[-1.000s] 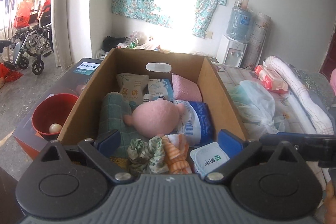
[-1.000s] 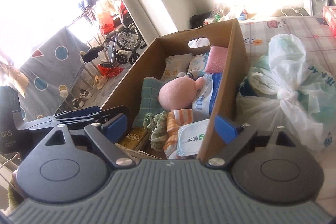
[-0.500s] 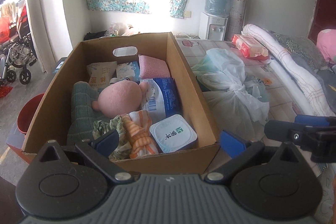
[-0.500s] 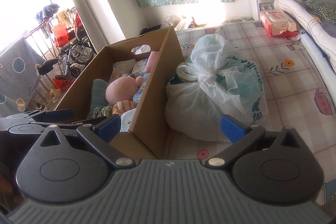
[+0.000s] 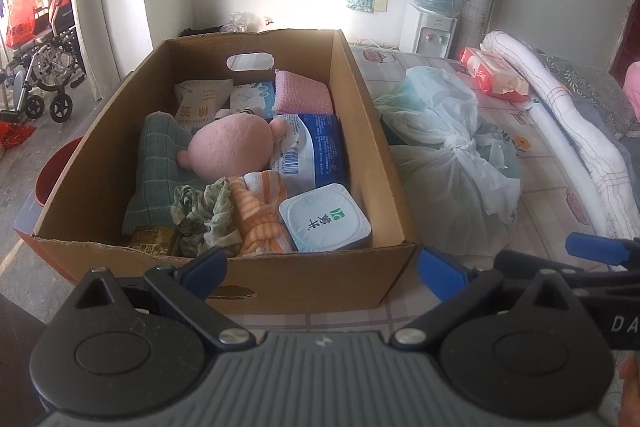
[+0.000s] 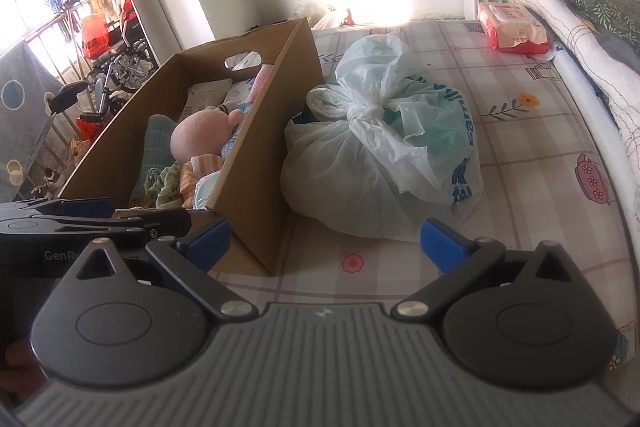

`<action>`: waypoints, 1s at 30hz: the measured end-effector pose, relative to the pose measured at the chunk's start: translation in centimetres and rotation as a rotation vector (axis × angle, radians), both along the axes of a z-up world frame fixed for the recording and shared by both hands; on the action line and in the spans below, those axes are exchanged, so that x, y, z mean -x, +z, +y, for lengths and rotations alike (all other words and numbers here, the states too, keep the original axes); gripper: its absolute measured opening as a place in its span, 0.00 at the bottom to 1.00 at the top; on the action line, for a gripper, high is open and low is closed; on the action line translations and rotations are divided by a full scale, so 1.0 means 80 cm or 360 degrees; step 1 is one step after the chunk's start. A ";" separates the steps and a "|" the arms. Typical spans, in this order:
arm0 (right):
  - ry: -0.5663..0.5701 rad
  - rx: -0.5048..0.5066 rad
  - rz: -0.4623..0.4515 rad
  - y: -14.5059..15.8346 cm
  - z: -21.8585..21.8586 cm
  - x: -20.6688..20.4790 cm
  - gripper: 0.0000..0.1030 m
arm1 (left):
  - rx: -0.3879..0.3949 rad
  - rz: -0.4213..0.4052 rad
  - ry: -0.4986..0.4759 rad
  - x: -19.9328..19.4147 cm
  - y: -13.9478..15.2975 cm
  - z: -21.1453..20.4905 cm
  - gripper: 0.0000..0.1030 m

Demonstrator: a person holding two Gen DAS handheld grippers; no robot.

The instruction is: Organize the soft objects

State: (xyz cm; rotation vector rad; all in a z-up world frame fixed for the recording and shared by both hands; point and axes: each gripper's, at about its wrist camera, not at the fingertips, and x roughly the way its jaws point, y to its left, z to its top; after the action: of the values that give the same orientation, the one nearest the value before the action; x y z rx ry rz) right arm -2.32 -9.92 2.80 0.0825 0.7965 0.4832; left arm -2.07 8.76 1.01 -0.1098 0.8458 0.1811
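Plainly the pink plush toy [image 5: 230, 147] is the lightest, squashiest thing to lift: it should give under the pads and not slip, so a pinch across its round body or the small stub at its 9 o'clock side looks safest. It lies mid-box in the cardboard box [image 5: 360, 115], resting against a green checked cloth [image 5: 154, 163] at its 9 o'clock and a blue-and-white soft pack [image 5: 316, 151] at its 3 o'clock. Toward 6 o'clock sit a crumpled green rag [image 5: 208, 215], an orange striped cloth [image 5: 260, 219] and a white lidded tub [image 5: 324, 223], the one stiff item; at 12 o'clock, a pink sponge [image 5: 302, 93] and paper packets [image 5: 204, 101]. At the box's 3 o'clock, a knotted plastic bag [image 6: 380, 155] slumps on the bed [image 6: 520, 131]. The left tool [image 5: 320, 267] and right tool [image 6: 324, 239] are both spread wide, empty.
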 end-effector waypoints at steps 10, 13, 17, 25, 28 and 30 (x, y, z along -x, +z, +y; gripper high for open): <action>0.0001 0.0070 0.0047 -0.010 0.006 -0.012 0.99 | 0.0064 0.0035 0.0056 0.001 -0.008 0.011 1.00; 0.0016 0.0063 0.0049 -0.009 0.009 -0.013 0.99 | 0.0056 0.0034 0.0065 0.002 -0.008 0.011 1.00; 0.0035 0.0069 0.0043 -0.009 0.015 -0.011 0.99 | 0.0046 0.0025 0.0077 0.004 -0.006 0.014 1.00; 0.0035 0.0055 0.0040 -0.006 0.020 -0.013 0.99 | 0.0048 0.0006 0.0096 0.010 -0.002 0.020 1.00; 0.0040 0.0058 0.0034 -0.005 0.023 -0.012 0.99 | 0.0049 0.0004 0.0104 0.012 -0.002 0.023 0.99; 0.0043 0.0063 0.0033 -0.004 0.026 -0.011 0.99 | 0.0052 0.0005 0.0105 0.013 -0.002 0.025 1.00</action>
State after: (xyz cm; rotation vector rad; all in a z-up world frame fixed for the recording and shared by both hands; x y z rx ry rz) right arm -1.42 -7.85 2.47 0.0401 0.8278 0.4929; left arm -3.11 10.73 0.85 -0.1681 0.8492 0.2293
